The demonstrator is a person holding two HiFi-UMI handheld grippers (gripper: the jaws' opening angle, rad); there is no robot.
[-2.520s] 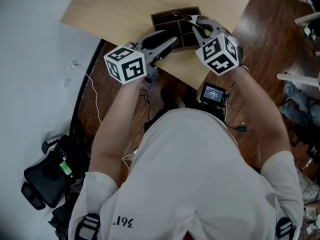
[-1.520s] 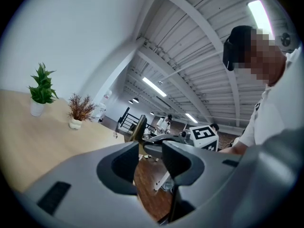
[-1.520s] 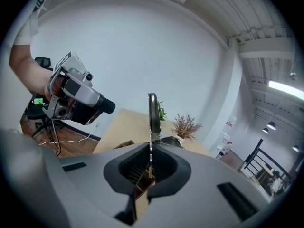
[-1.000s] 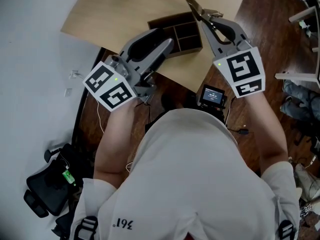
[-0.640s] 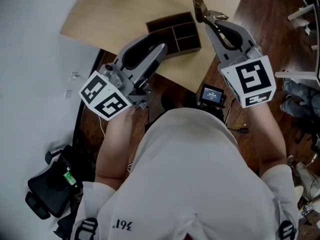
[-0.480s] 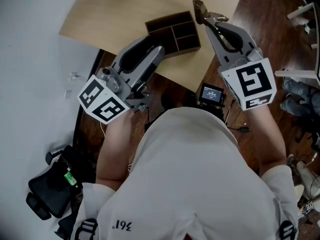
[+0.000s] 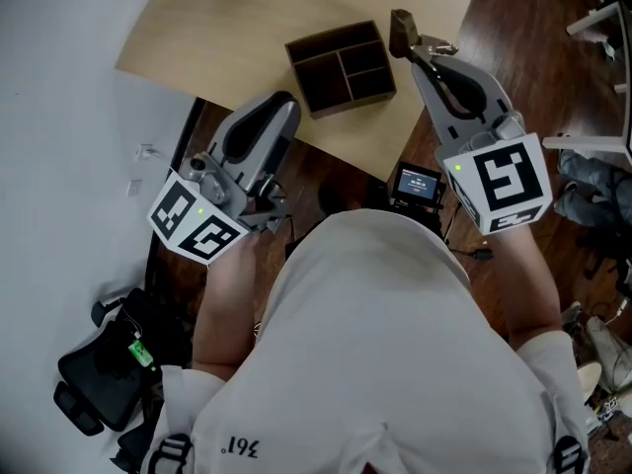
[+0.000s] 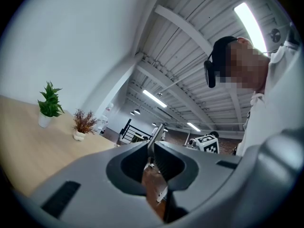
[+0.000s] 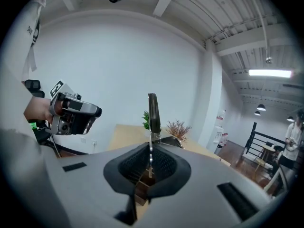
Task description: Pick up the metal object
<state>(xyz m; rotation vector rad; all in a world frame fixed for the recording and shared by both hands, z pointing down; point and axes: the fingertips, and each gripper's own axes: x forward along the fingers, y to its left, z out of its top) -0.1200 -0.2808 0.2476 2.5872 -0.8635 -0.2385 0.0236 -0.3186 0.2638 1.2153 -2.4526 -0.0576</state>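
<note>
Pale wood, smooth and matt, across the counter (image 7: pixel 227 28); darker brown wood, matt too, in the divided box (image 7: pixel 341 65) on it. Thin bright metal, catching the light, along the lower part of the metal object (image 9: pixel 153 110), dull and dark higher up. Matt grey plastic over the right claw (image 7: pixel 415 47), finely ribbed dark pads (image 9: pixel 165 165) inside, crisp black-and-white print on its cube (image 7: pixel 499 181). Dark plank floor (image 7: pixel 533 28) with a faint sheen. Soft white cloth for the shirt (image 7: pixel 395 344). Flat white paint on the wall (image 7: pixel 59 87). Glossy little screen (image 7: pixel 419 183) below the counter's edge.
</note>
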